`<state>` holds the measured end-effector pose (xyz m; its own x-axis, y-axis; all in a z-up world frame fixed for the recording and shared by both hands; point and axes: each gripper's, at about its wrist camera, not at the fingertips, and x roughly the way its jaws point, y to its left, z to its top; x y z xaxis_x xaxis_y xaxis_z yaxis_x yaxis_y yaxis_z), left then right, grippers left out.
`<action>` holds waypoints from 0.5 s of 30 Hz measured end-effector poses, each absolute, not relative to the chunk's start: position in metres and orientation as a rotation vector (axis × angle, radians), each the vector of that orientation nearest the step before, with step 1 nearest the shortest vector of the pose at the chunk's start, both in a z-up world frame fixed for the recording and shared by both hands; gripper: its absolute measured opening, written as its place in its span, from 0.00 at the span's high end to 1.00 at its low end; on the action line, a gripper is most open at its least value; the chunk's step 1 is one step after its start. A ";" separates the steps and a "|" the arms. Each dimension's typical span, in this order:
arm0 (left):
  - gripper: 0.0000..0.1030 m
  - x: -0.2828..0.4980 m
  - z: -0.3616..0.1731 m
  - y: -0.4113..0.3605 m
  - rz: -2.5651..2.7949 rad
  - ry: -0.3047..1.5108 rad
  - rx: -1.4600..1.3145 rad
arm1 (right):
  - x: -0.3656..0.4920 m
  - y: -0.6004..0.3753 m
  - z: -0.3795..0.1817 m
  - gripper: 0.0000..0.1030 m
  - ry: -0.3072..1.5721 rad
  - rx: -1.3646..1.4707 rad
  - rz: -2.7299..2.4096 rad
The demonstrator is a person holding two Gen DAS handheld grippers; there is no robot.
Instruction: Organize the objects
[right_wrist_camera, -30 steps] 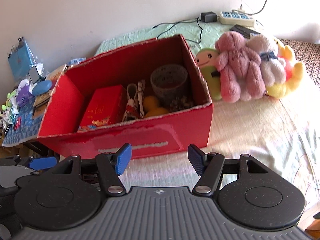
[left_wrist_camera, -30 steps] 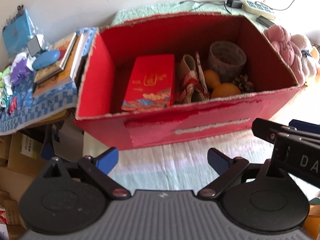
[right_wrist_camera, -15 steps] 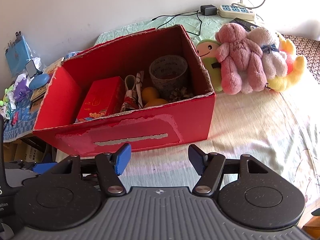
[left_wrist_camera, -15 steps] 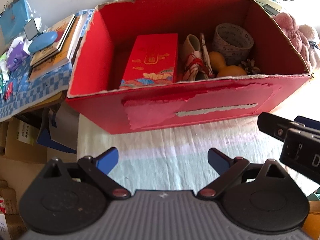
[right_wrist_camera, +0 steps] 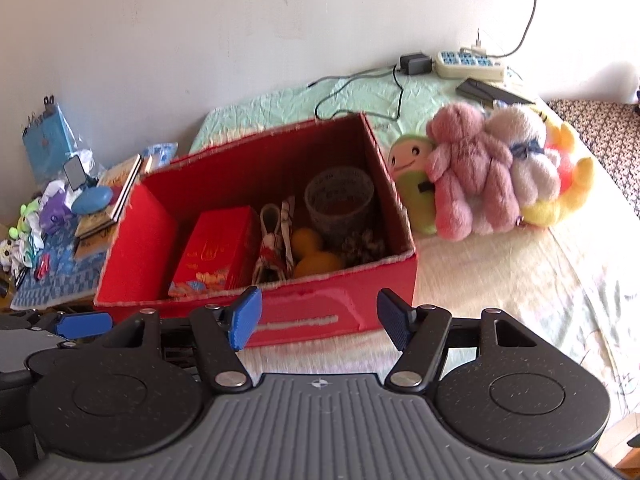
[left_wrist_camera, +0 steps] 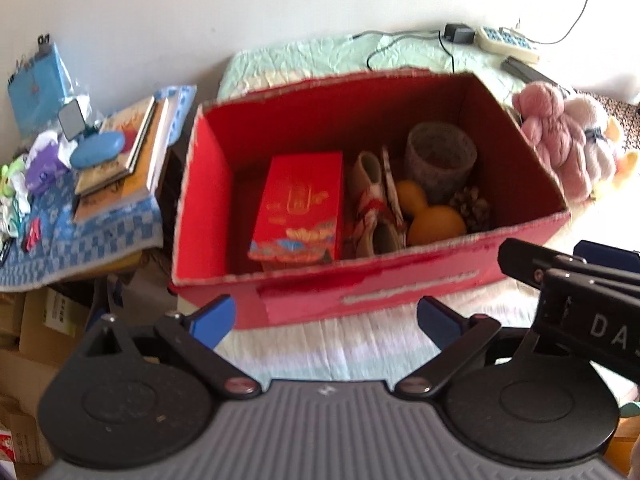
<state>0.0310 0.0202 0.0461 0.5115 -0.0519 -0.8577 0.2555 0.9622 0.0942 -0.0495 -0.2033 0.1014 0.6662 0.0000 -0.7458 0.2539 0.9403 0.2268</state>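
Observation:
An open red cardboard box (left_wrist_camera: 200,208) sits on the bed. Inside it are a red gift box (left_wrist_camera: 300,208), a patterned slipper (left_wrist_camera: 376,204), two orange gourds (left_wrist_camera: 436,220), a grey cup (left_wrist_camera: 440,160) and a pine cone (left_wrist_camera: 472,208). My left gripper (left_wrist_camera: 325,318) hangs open and empty in front of the box's front wall. My right gripper (right_wrist_camera: 320,314) is also open and empty, just before the same box (right_wrist_camera: 136,256). Plush toys (right_wrist_camera: 472,184) lie to the right of the box, pink and white ones over a green and a yellow one.
A side table with a blue checked cloth (left_wrist_camera: 80,236) holds books (left_wrist_camera: 120,160), a blue case and small items left of the box. A power strip (right_wrist_camera: 468,64) and cables lie at the bed's far edge. Cardboard cartons (left_wrist_camera: 36,320) stand under the table.
Both grippers have drawn back from the box and tilted up, so the box looks smaller and more of the wall shows. Nothing was picked up; both stay open.

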 end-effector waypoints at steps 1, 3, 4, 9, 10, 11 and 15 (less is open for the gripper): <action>0.05 0.034 0.049 0.020 -0.183 1.010 0.222 | -0.048 -0.205 0.104 0.35 0.823 0.328 -0.146; 0.05 0.039 0.054 0.020 -0.174 0.992 0.222 | -0.045 -0.207 0.109 0.35 0.804 0.324 -0.149; 0.05 0.042 0.057 0.020 -0.170 0.982 0.222 | -0.043 -0.208 0.112 0.35 0.792 0.322 -0.154; 0.02 0.055 0.065 0.020 -0.135 0.935 0.240 | -0.030 -0.213 0.121 0.35 0.756 0.317 -0.162; 0.02 0.058 0.065 0.020 -0.126 0.928 0.245 | -0.028 -0.214 0.121 0.35 0.751 0.316 -0.162; 0.02 0.061 0.065 0.020 -0.120 0.922 0.250 | -0.026 -0.214 0.121 0.35 0.745 0.312 -0.165; 0.02 0.072 0.063 0.024 -0.105 0.916 0.252 | -0.020 -0.216 0.117 0.35 0.741 0.313 -0.174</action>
<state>0.0720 0.0235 0.0633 0.6064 0.0169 -0.7950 0.1965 0.9656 0.1705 -0.0195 -0.2161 0.1175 0.7262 -0.0459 -0.6859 0.2649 0.9394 0.2176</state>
